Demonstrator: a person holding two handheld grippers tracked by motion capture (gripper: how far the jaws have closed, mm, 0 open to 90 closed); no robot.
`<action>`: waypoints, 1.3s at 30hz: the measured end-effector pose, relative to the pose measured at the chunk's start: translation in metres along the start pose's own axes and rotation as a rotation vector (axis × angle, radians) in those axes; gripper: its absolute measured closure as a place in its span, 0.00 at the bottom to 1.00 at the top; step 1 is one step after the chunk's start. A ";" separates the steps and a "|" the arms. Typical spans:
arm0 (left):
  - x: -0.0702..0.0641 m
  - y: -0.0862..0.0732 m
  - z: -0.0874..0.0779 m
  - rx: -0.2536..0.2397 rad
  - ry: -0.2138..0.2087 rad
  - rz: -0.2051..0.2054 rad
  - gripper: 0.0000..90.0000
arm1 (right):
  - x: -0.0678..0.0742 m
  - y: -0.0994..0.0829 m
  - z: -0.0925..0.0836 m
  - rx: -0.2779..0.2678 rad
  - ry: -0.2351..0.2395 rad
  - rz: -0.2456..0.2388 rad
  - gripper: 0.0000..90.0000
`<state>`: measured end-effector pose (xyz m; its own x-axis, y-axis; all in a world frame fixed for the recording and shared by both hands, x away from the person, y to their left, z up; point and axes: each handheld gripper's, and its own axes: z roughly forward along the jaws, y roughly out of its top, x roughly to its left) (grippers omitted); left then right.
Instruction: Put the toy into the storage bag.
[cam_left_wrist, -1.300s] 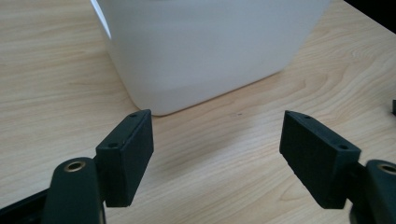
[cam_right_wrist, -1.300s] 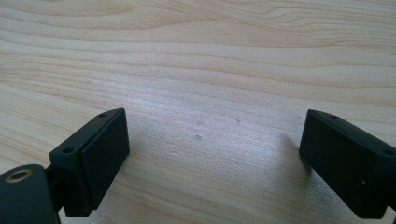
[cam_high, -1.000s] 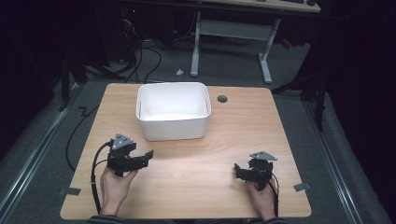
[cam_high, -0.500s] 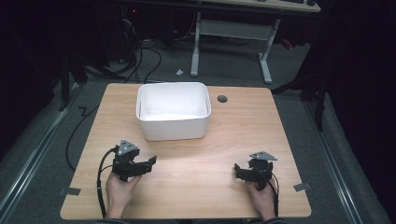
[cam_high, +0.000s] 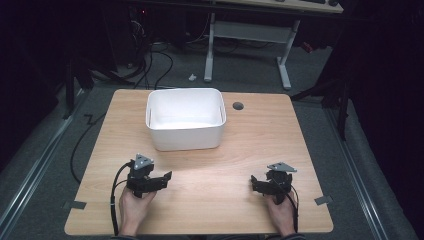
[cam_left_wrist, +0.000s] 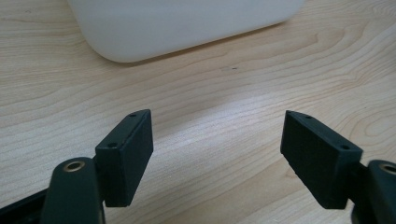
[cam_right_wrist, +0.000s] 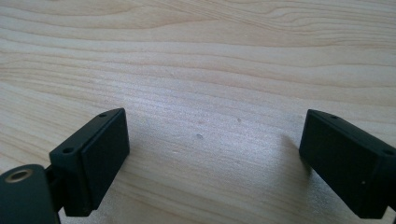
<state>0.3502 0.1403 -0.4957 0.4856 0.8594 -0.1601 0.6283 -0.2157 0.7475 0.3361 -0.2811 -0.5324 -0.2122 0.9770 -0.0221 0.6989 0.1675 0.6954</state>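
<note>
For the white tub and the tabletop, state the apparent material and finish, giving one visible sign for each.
White tub: probably plastic, smooth and matte, with rounded moulded corners and an even colour.
Tabletop: pale wood or wood-look laminate, smooth with a slight sheen; grain lines run across it.

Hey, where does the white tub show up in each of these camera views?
High view: the white tub stands at the middle of the table's far half, ahead of the left gripper.
Left gripper view: its rounded lower wall runs along the top edge, beyond the open jaws.
Right gripper view: there is bare tabletop ahead of the jaws.
Shared landmark: the pale wood grain of the table.
</note>
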 end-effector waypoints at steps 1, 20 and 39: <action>0.000 -0.001 0.001 0.000 0.002 -0.001 0.29 | 0.000 0.000 0.000 -0.001 -0.001 -0.001 0.09; -0.004 -0.015 0.023 0.049 0.028 -0.014 0.30 | 0.000 0.000 0.000 0.000 0.001 0.001 0.09; -0.005 -0.025 0.035 0.014 0.134 0.052 0.29 | 0.001 0.000 0.000 -0.001 0.002 0.004 0.09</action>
<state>0.3534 0.1256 -0.5357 0.4331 0.9008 -0.0332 0.6129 -0.2672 0.7436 0.3355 -0.2806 -0.5325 -0.2104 0.9774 -0.0180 0.6993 0.1633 0.6960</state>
